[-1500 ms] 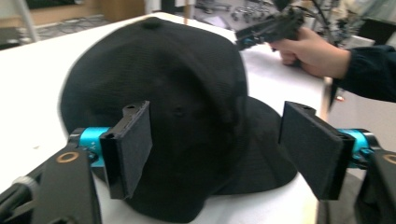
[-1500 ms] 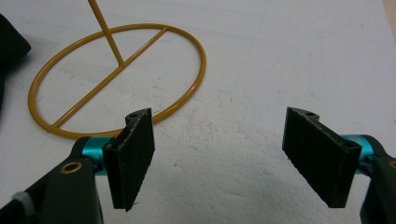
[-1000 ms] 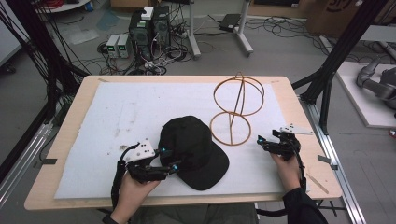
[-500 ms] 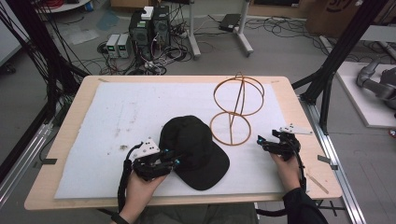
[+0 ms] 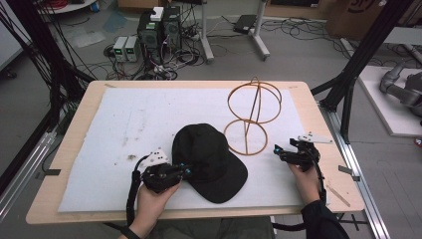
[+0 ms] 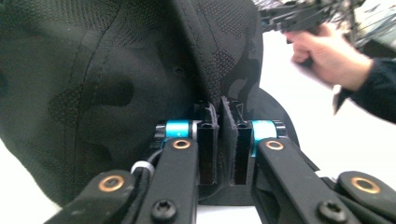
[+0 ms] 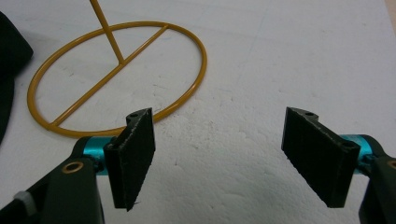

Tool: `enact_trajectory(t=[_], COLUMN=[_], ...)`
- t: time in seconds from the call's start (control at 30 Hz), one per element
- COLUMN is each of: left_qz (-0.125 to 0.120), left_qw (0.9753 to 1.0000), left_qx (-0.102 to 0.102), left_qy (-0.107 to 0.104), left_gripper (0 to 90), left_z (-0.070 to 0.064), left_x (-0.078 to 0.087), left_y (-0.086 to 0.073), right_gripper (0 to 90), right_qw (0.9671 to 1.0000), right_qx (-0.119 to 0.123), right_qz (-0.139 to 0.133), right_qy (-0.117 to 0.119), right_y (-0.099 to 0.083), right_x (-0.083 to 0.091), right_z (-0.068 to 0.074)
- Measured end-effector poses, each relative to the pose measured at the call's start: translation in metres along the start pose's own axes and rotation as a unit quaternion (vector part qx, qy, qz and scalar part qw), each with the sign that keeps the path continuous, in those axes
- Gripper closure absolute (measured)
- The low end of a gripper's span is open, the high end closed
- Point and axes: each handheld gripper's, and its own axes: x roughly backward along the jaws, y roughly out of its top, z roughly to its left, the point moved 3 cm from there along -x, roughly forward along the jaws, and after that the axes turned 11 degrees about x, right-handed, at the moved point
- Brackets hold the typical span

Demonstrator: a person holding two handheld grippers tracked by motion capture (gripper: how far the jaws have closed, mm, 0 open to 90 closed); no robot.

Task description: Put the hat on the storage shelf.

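Observation:
A black baseball cap (image 5: 209,157) lies on the white pad near the table's front edge. My left gripper (image 5: 186,171) is at the cap's left side, shut on its edge; in the left gripper view the two pads (image 6: 208,140) pinch a fold of the cap (image 6: 93,70) between them. A golden wire stand (image 5: 250,117), with a ring base and hoops on a post, stands just right of the cap. My right gripper (image 5: 277,151) rests open on the pad right of the stand's base ring (image 7: 107,77). Nothing lies between the right gripper's (image 7: 222,135) jaws.
The white pad (image 5: 124,119) covers most of the wooden table (image 5: 318,124). Black frame posts (image 5: 348,84) rise at the table's right and left sides. Computer boxes and cables (image 5: 154,35) sit on the floor beyond the far edge.
My left gripper has shifted right onto the cap's left edge and its jaws now pinch the fabric. The right gripper has stayed put and open.

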Motion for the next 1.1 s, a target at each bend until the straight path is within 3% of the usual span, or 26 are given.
enact_trajectory(t=[0.27, 0.5, 0.67, 0.8, 1.1], left_qz=[-0.018, -0.033, -0.049, -0.060, -0.073], left_qw=[0.9987, 0.9968, 0.9952, 0.9931, 0.9894], left_qx=[-0.014, -0.023, -0.039, -0.072, -0.102], left_qy=[-0.047, -0.069, -0.075, -0.071, -0.073], left_gripper=[87.7, 87.7, 87.7, 87.7, 87.7], left_z=[-0.014, -0.018, -0.023, -0.035, -0.053], left_x=[0.004, 0.013, 0.024, 0.037, 0.066], left_y=[0.007, 0.015, 0.023, 0.031, 0.047], right_gripper=[25.6, 25.6, 25.6, 25.6, 25.6], right_qw=[1.0000, 1.0000, 1.0000, 1.0000, 1.0000], right_qx=[0.000, 0.000, 0.001, 0.003, 0.003], right_qz=[0.000, -0.001, -0.001, -0.001, -0.001], right_qy=[0.001, 0.001, 0.001, 0.001, -0.001], right_y=[0.000, 0.000, 0.000, 0.000, 0.000], right_x=[0.000, 0.000, 0.000, 0.000, 0.000], right_z=[0.000, 0.000, 0.000, 0.000, 0.000])
